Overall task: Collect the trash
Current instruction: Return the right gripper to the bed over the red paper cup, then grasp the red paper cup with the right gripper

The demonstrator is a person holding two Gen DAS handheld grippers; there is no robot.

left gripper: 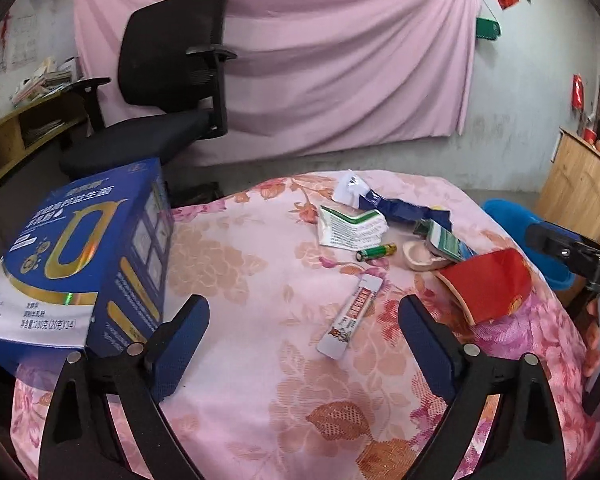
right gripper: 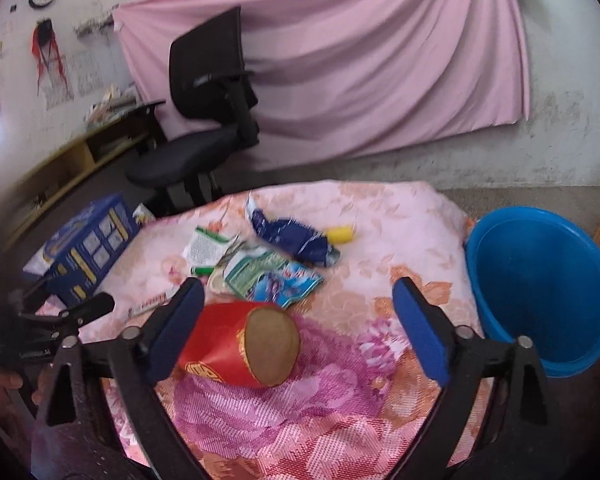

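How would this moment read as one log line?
left gripper: open, empty | right gripper: open, empty | red cup: on its side | blue basin: beside table

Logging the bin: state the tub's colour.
Bright blue, plain; the tub shows best in the right wrist view, beside the table.

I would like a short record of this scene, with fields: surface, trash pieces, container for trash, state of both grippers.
surface: table under a pink floral cloth
trash pieces: red paper cup lying on its side, long sachet, battery, blue wrapper, green-and-white packets
large item: blue box at the table's left edge
container for trash: blue bucket beside the table on the right; nothing visible inside
left gripper: open, holds nothing
right gripper: open, over the red paper cup, not closed on it
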